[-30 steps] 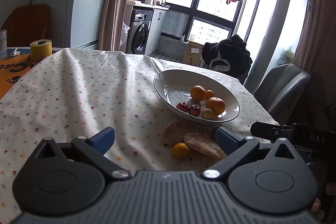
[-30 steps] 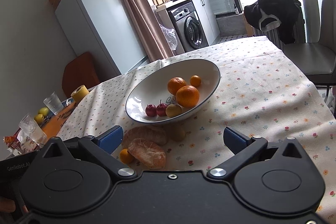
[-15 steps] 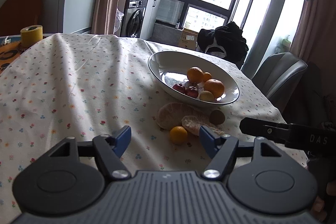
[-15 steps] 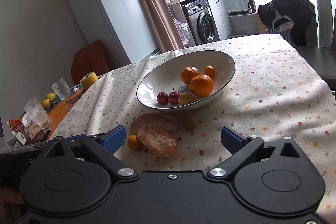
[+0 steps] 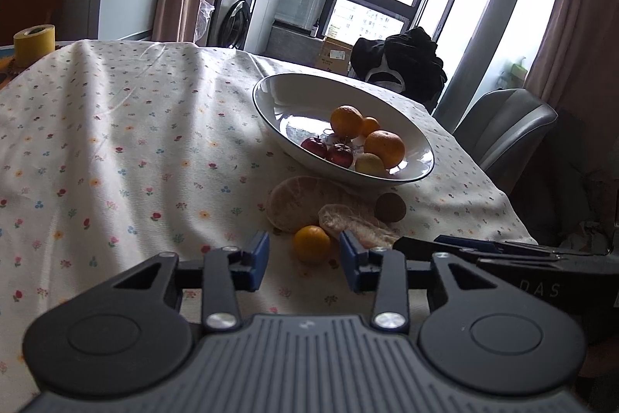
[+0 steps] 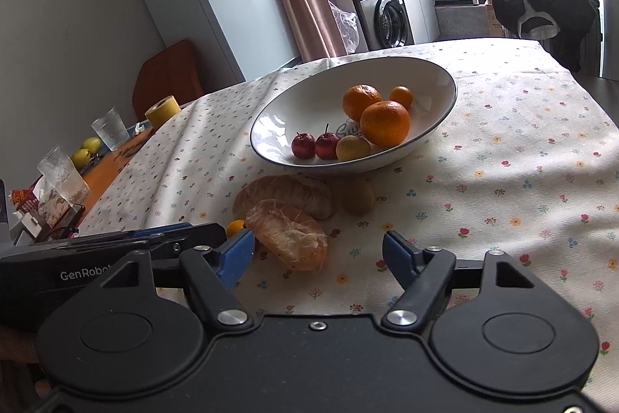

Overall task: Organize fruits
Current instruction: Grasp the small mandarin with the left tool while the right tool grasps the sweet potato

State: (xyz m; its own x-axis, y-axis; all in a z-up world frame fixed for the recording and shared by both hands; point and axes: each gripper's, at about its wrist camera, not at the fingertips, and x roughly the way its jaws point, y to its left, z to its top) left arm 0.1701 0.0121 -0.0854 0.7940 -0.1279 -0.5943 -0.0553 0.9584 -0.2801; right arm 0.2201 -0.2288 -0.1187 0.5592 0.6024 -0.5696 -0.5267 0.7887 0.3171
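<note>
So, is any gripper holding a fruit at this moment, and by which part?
Nothing is held. The left gripper is open, its fingers on either side of the small orange without touching it. The right gripper is open near the peeled segment.

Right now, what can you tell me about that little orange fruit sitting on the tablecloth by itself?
The little orange fruit is small, round and smooth-skinned, like a tiny mandarin, whole and unpeeled. It rests on the flowery tablecloth, outside the white bowl, right beside a peeled citrus piece. The left gripper is open, its blue fingers on either side of the fruit but not visibly squeezing it. From the right wrist view it is mostly hidden behind the left gripper.
</note>
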